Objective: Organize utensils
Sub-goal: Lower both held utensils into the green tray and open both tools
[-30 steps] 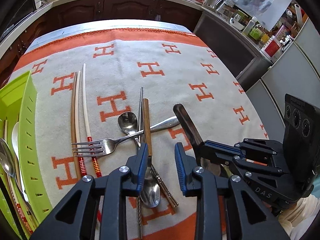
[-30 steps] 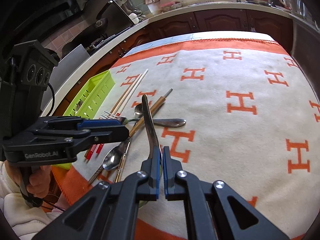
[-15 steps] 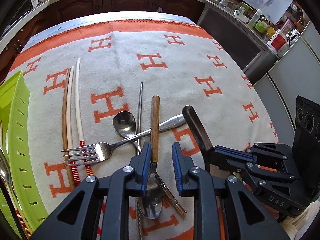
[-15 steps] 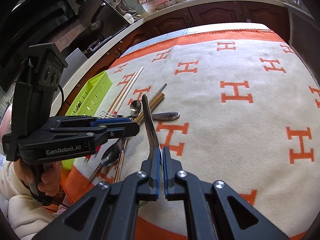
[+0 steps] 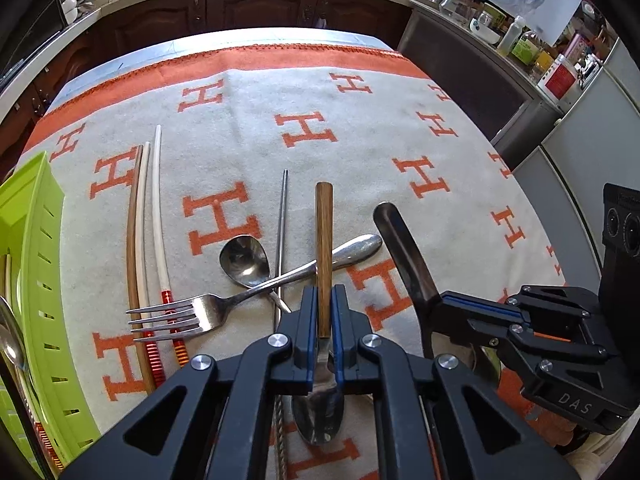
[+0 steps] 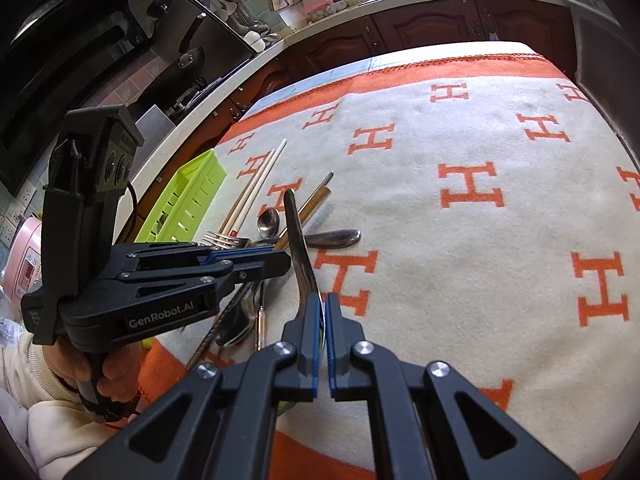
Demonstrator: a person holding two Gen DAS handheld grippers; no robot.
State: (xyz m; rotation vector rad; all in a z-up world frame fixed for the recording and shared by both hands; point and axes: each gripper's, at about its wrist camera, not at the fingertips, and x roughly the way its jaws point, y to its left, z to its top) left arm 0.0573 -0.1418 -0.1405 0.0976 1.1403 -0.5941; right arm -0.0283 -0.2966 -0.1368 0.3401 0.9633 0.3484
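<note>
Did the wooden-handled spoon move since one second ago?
Yes. The wooden-handled spoon swung right, away from the steel chopstick, as the left gripper closed on it.

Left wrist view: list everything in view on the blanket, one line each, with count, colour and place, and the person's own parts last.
Blanket: one, cream with orange H marks and an orange border, spread under everything.
Tray: one, lime green, left edge, with utensils inside.
Chopsticks: three, one brown and two white with red-banded ends, beside the tray.
Fork: one, silver, lying across the chopsticks' ends.
Small spoon: one, silver, centre, its handle under the fork's.
Metal rod: one, silver, thin, centre.
Wooden-handled spoon: one, brown handle and steel bowl, clamped in the left tool.
Dark-handled utensil: one, clamped in the right tool.
Hand: one, gripping the left tool's handle, seen from the right wrist.
</note>
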